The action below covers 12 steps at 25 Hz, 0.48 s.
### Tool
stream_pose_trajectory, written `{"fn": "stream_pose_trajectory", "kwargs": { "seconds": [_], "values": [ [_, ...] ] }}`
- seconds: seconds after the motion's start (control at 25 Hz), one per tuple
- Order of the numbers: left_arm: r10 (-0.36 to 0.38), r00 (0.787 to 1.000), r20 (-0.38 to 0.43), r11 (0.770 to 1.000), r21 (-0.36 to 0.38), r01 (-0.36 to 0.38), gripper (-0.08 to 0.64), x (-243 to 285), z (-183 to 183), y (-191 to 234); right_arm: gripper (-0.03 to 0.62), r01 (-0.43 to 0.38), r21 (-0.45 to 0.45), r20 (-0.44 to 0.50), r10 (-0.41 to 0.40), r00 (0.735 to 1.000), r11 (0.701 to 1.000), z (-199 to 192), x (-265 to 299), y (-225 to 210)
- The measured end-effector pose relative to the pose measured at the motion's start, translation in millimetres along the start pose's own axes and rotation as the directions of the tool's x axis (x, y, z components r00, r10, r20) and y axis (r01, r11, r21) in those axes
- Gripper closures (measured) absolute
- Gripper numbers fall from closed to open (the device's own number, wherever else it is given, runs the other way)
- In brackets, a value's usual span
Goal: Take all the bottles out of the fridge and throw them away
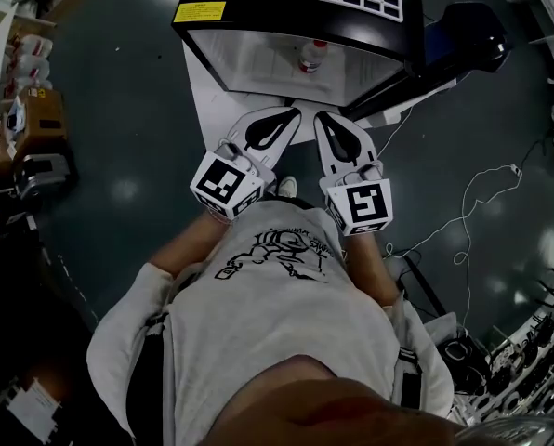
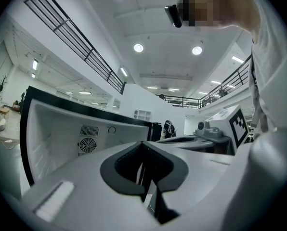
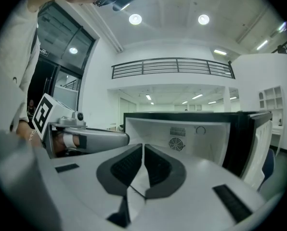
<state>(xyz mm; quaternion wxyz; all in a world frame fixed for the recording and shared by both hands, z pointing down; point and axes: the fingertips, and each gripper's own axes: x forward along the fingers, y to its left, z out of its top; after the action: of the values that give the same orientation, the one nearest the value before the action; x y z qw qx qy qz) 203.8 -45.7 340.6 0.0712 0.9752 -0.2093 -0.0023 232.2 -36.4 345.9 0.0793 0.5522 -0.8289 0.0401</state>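
A small fridge (image 1: pixel 296 12) with a black shell and white inside stands open in front of me, its door (image 1: pixel 416 77) swung out to the right. One clear bottle (image 1: pixel 311 56) with a red cap stands on the fridge floor. Both grippers point at the opening, side by side and just short of it. My left gripper (image 1: pixel 291 115) is shut with nothing in it, and so is my right gripper (image 1: pixel 321 117). The left gripper view shows the left gripper (image 2: pixel 143 144) before the fridge's back wall and fan (image 2: pixel 88 144). The right gripper (image 3: pixel 142 146) faces the same fan (image 3: pixel 176 144). Neither gripper view shows the bottle.
A white cable (image 1: pixel 463 214) trails over the dark floor at the right. Boxes and shelves (image 1: pixel 26 110) crowd the left edge. A dark chair (image 1: pixel 468 31) stands behind the fridge door. Cluttered gear (image 1: pixel 523 360) sits at the lower right.
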Motion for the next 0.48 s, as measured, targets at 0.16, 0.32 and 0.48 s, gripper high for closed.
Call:
{"fn": "stream_pose_trajectory", "kwargs": {
  "seconds": [0.16,0.32,0.48],
  "values": [
    [0.0,1.0,0.002,1.0,0.013,0.0,0.551,8.8,-4.1,6.2,0.578,0.02,0.003,0.005,-0.02,1.0,1.0,-4.5,7.3,-7.1],
    [0.001,1.0,-0.007,1.0,0.024,-0.001,0.551,13.4,-10.4,12.6,0.578,0.037,0.006,-0.001,-0.037,0.999,0.999,-10.5,15.2,-14.5],
    [0.014,1.0,-0.013,0.999,0.036,-0.013,0.551,18.6,-17.6,25.7,0.578,0.049,0.004,-0.012,-0.049,0.999,0.999,-17.9,26.2,-22.5]
  ]
}}
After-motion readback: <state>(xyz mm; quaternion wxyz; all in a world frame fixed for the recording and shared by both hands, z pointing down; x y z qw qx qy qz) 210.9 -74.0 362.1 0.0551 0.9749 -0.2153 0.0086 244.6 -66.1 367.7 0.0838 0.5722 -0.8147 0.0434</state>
